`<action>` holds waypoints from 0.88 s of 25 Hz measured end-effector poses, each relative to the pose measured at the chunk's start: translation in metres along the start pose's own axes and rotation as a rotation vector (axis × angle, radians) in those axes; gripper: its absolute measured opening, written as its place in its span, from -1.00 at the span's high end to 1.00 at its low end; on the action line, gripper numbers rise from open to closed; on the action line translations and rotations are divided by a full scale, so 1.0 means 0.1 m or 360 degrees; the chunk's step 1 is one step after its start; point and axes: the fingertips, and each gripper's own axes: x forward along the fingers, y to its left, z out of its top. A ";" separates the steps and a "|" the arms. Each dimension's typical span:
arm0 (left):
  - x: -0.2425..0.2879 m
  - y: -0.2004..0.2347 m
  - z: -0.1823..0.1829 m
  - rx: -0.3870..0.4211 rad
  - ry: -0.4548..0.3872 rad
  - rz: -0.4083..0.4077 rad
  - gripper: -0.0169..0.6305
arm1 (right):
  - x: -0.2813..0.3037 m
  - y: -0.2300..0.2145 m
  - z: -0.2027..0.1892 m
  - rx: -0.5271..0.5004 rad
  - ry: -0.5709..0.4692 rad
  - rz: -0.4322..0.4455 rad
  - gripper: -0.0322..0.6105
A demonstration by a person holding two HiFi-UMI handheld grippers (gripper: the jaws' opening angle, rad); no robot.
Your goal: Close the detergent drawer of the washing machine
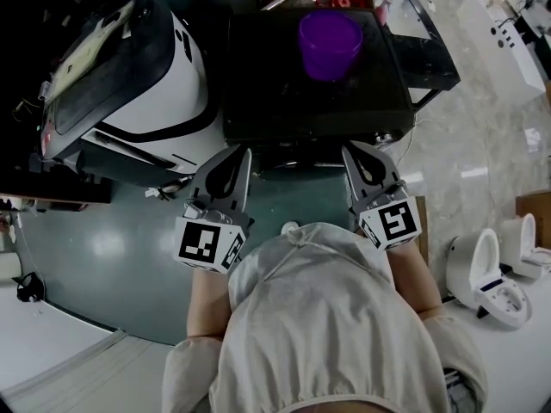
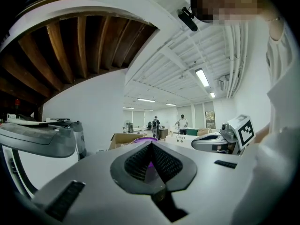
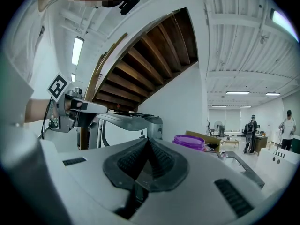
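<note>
On black table (image 1: 258,76), purple cup (image 1: 330,43) upright, contents unreadable, white washing machine (image 1: 172,76) left of table, detergent drawer not discernible, left gripper (image 1: 239,153) and right gripper (image 1: 351,150) at chest, pointing forward, jaws together.

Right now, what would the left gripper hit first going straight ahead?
Probably the purple cup on the black machine top; it sits dead ahead of the shut left gripper. Height is unclear, so the machine's front edge may come first.
</note>
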 end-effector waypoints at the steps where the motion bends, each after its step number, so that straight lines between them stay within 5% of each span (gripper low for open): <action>1: -0.01 0.00 -0.01 -0.0012 0.0002 -0.0001 0.89 | -0.01 0.00 0.00 -0.0006 0.0004 -0.0007 0.90; 22: -0.12 -0.02 -0.28 -0.0103 0.0068 0.0026 0.89 | -0.09 0.04 -0.02 -0.0059 0.0039 -0.0083 0.90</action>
